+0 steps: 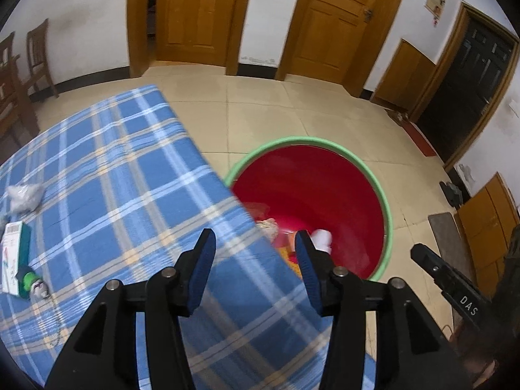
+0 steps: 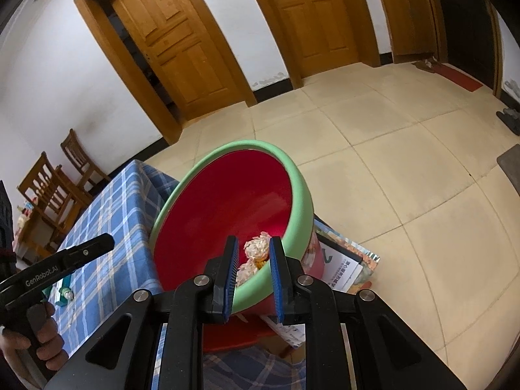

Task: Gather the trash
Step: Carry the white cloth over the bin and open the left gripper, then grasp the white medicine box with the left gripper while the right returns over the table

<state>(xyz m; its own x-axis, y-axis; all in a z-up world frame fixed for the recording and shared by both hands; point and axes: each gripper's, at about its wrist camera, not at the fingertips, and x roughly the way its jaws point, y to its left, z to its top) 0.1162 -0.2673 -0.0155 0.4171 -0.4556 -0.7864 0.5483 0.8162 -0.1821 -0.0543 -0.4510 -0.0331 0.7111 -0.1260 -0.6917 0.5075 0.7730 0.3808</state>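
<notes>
Two black plastic grippers with ribbed blue rubber pads are in play. The left gripper (image 1: 255, 250) has its fingers spread wide with nothing between them, hanging over the edge of the table (image 1: 107, 169), which is draped in a soft blue plaid cloth with white and pale orange stripes. The right gripper (image 2: 253, 253) has its fingers partly spread and parallel, also holding nothing, poised just above the near rim of the round red plastic bin with a thick green rim (image 2: 299, 188). From the right wrist view the bin looks tilted, its smooth red wall open to the lens.

Inside the bin lies the collected trash: crumpled whitish-pink paper wads (image 2: 256, 247) with a bit of orange-yellow beneath, and in the left wrist view a white scrap partly hidden behind the left gripper's right finger. Motion blur softens these pieces, so their exact make is hard to tell.

On the table's far left sit a crumpled clear plastic bag (image 1: 24, 196), a flat white-and-green cardboard box (image 1: 14, 256) and a small green-capped tube (image 1: 32, 281) touching it; the box is cut off by the lens edge.

Beside the bin, printed paper sheets (image 2: 344, 266) lie on the beige tiled floor (image 2: 406, 162), partly covered by the bin.
</notes>
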